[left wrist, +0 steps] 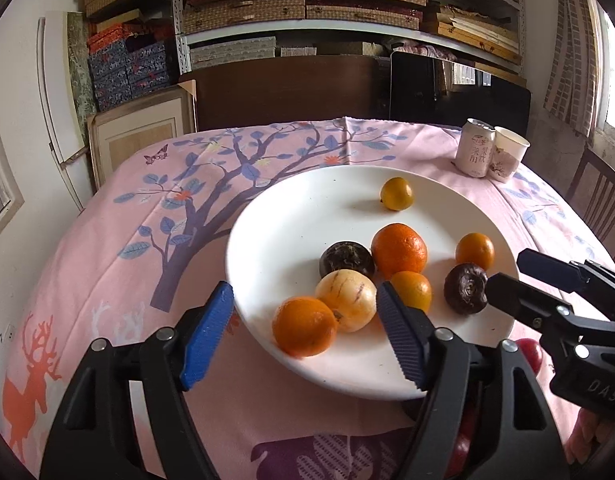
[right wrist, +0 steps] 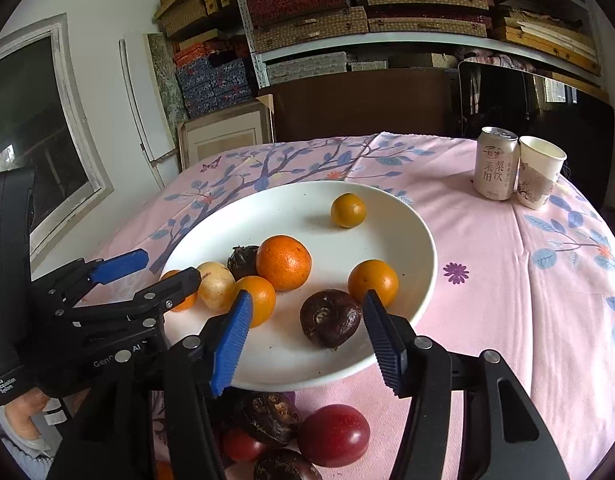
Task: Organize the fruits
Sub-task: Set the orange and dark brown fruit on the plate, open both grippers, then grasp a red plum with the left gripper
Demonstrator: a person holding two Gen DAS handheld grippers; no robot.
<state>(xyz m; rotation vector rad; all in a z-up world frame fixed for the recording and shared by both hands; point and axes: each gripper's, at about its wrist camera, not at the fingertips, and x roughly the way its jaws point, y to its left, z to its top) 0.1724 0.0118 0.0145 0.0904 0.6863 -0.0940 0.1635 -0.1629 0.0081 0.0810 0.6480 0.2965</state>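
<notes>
Both the left gripper [left wrist: 305, 332] and right gripper [right wrist: 307, 340] hover with fingers open, empty, over the white plate [right wrist: 407, 216]. Next, I judge, fetch the loose red fruit [right wrist: 333, 434] at the near table edge, closing gently around its middle.

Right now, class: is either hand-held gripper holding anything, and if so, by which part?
Nothing is held. The left hand-held gripper and the right hand-held gripper both stand open above the plate, their pads clear of the fruit.

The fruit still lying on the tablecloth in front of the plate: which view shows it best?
The right wrist view. There the red fruit and the dark wrinkled ones lie in plain sight below the plate. The left wrist view shows only red slivers behind the claw arms.
</notes>
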